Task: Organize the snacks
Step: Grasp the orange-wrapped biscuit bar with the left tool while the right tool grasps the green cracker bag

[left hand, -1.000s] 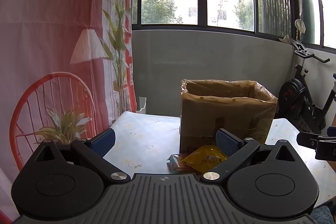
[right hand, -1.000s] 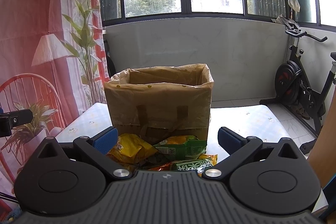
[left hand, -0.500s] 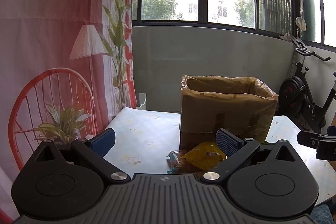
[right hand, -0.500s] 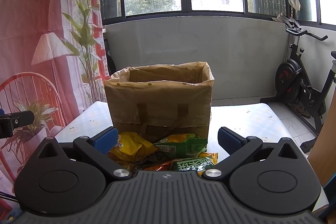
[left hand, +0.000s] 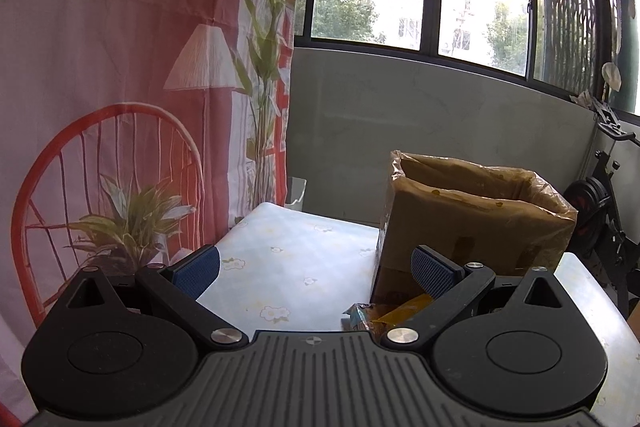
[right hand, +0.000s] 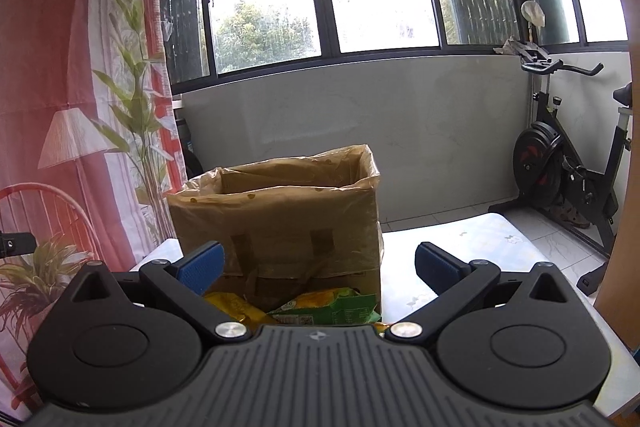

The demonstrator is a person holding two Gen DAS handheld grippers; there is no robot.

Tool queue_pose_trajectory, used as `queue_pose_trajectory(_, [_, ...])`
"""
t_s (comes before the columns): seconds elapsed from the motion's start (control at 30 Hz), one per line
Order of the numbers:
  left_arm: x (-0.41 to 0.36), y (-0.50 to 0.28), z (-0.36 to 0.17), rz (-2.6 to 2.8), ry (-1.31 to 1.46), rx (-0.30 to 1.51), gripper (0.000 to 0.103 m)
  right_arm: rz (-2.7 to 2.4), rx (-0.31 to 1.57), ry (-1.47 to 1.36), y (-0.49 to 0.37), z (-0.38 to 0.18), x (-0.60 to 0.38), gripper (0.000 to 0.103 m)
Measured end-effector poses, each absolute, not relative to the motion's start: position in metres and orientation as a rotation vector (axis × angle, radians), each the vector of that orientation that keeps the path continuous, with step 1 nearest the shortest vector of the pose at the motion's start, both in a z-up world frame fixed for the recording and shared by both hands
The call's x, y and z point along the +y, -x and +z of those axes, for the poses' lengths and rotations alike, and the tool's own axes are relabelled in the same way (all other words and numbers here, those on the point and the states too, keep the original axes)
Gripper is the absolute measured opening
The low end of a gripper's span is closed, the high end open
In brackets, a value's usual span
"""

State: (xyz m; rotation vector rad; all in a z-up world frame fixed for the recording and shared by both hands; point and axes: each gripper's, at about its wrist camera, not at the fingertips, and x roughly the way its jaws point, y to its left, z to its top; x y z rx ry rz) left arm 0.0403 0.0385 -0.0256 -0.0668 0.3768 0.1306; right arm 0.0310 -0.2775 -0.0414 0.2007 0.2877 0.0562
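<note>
Both grippers, left (left hand: 316, 265) and right (right hand: 319, 265), spread wide, gripping nothing. Yellow and green snack packets (right hand: 320, 305) piled on floral desk (left hand: 288, 259), touching plastic-lined brown cardboard box (right hand: 280, 219). Black exercise bike (right hand: 568, 163) off right.

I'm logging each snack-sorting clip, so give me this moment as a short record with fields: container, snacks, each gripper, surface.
container: cardboard box lined with a plastic bag, top open, upright on the table
snacks: yellow packet and green packet lying on the table against the box's front
left gripper: open, empty, over the table
right gripper: open, empty, facing the box
surface: table with floral cloth
</note>
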Motion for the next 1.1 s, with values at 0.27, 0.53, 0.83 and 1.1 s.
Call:
queue_pose_trajectory(0.27, [0.039, -0.073, -0.062, 0.145, 0.050, 0.452, 0.102, 0.091, 0.441, -0.114, -0.076, -0.084, -0.279, 0.103])
queue_pose_trajectory(0.53, [0.030, -0.087, -0.092, 0.106, 0.044, 0.513, 0.102, 0.105, 0.564, -0.017, -0.123, -0.124, -0.277, 0.103])
queue_pose_trajectory(0.83, [0.012, -0.095, -0.116, -0.042, 0.006, 0.572, 0.098, 0.131, 0.668, -0.152, -0.124, -0.155, -0.291, 0.095])
queue_pose_trajectory(1.1, [-0.001, -0.108, -0.140, -0.124, 0.024, 0.663, 0.095, 0.169, 0.699, -0.172, -0.115, -0.155, -0.293, 0.092])
